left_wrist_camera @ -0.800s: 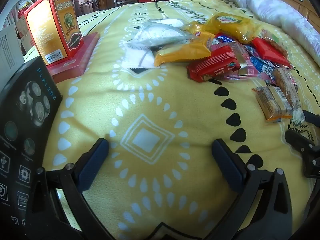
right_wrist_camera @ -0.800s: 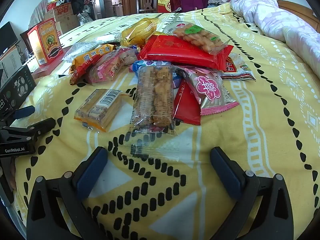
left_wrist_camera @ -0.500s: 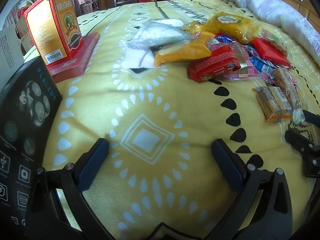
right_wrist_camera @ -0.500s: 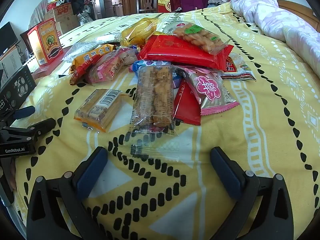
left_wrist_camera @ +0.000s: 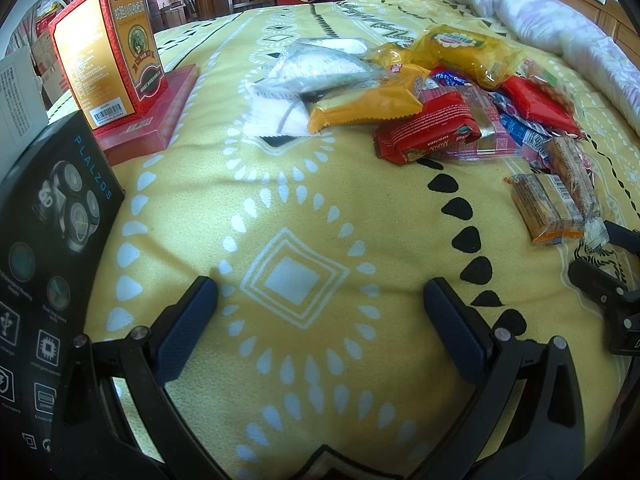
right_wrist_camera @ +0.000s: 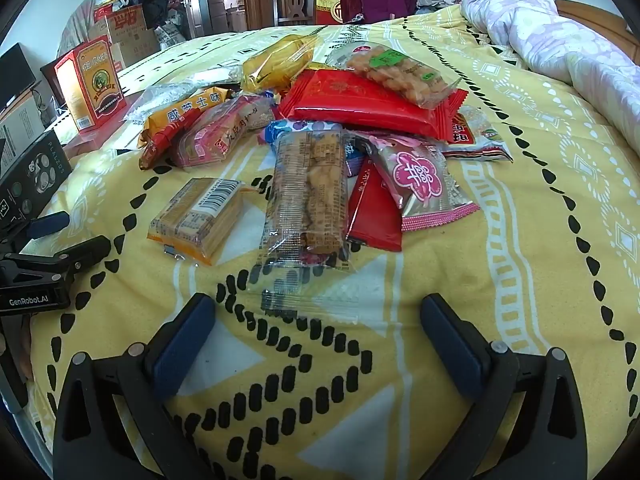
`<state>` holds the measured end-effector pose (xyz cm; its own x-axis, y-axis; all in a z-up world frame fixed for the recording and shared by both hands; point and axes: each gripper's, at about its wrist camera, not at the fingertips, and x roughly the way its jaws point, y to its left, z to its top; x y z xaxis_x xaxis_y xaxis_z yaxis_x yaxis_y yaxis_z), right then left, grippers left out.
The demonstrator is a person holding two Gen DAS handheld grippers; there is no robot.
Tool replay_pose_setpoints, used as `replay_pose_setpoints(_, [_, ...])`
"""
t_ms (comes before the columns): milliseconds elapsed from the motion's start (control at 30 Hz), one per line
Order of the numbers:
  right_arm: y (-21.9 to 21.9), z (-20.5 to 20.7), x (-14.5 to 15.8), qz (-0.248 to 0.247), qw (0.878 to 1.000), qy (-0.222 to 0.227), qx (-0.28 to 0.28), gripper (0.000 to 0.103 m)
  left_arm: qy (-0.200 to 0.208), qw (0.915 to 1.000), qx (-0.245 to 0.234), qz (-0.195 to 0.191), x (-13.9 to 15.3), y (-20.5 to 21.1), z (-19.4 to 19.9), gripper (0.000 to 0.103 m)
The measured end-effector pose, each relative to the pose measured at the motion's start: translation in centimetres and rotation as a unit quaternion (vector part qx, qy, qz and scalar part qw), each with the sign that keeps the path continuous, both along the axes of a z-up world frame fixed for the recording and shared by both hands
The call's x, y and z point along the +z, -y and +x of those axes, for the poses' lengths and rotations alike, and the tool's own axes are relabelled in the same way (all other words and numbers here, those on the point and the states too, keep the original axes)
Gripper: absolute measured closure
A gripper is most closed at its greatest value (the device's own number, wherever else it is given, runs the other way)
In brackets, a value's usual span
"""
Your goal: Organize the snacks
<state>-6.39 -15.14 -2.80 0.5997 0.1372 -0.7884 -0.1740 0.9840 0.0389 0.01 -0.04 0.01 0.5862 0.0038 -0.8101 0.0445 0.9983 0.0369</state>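
Note:
A heap of wrapped snacks lies on a yellow patterned bedspread. My left gripper hovers open over bare bedspread, nothing between its fingers; an orange pack and a red biscuit pack lie well beyond it. My right gripper is open too. The clear tail of a long transparent biscuit pack reaches toward its gap without touching the pads. A small orange-edged cracker pack lies to the left, a big red pack and a pink-flower pack farther back.
A red-and-orange box stands on a flat red box at the far left. A black shaver box lies at the left edge. A rolled pale quilt runs along the right. The left gripper shows at the right view's left edge.

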Motion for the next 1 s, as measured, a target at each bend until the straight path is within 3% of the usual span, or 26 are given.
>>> replay_pose_setpoints(1000, [-0.02, -0.04, 0.0, 0.0, 1.0, -0.001, 0.0, 0.0, 0.0, 1.0, 0.0, -0.002, 0.0, -0.01, 0.01, 0.0])
